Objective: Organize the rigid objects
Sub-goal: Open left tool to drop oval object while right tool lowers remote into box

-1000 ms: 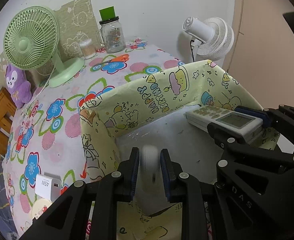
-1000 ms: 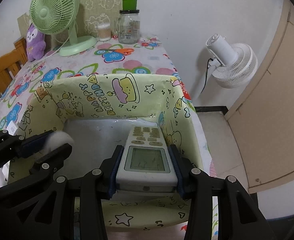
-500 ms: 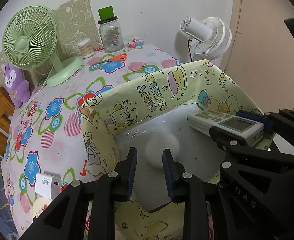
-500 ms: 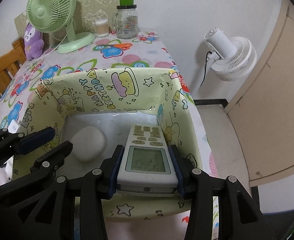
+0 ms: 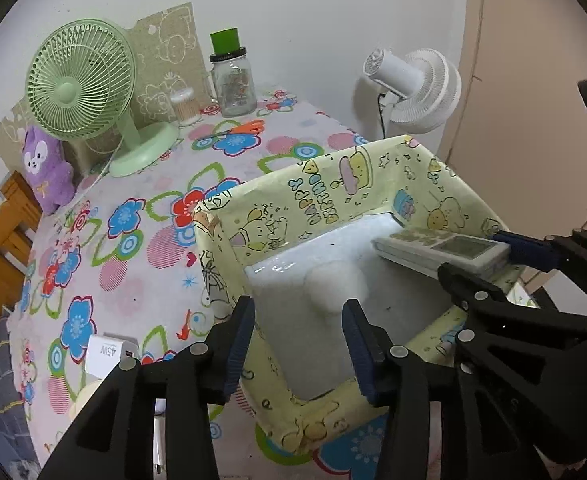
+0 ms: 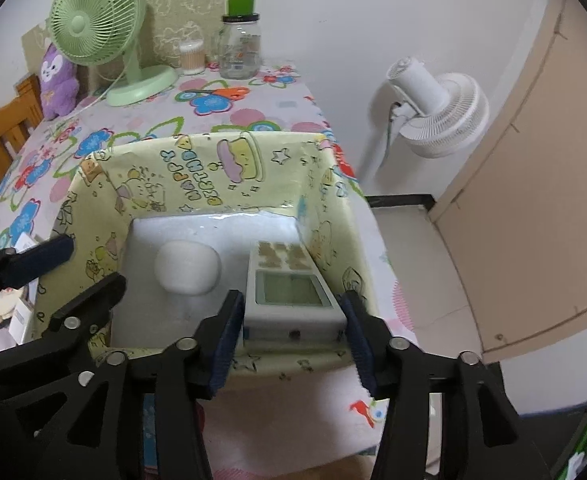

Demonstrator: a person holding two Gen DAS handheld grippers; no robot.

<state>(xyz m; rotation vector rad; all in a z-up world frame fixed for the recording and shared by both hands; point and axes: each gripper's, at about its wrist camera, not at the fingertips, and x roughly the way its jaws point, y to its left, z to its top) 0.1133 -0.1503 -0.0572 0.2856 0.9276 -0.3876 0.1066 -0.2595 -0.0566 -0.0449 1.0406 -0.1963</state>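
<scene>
Your left gripper (image 5: 297,344) hung over the near-left part of the box (image 5: 229,256), jaws opening, nothing pinched between them. The white case (image 5: 335,286) lay just ahead of those tips on the box floor, free of both pads; smooth, rounded pebble shape, matte plastic, no clear long axis. To its right, the remote (image 6: 289,292) lay in the box by the right wall, long axis running straight away from your right gripper (image 6: 289,332), button end far, screen end near. That gripper's jaws were opening too, with the remote's near end between the pads: left pad looked to be at the casing, right pad showed a sliver of gap, so I judged the grip released or nearly so. Remote was hard grey-white plastic, flat slab. Box was card wrapped in glossy yellow cartoon paper with a pale shiny floor. Each item sat nearest its own gripper; backing off meant pulling straight back along the remote's axis.
</scene>
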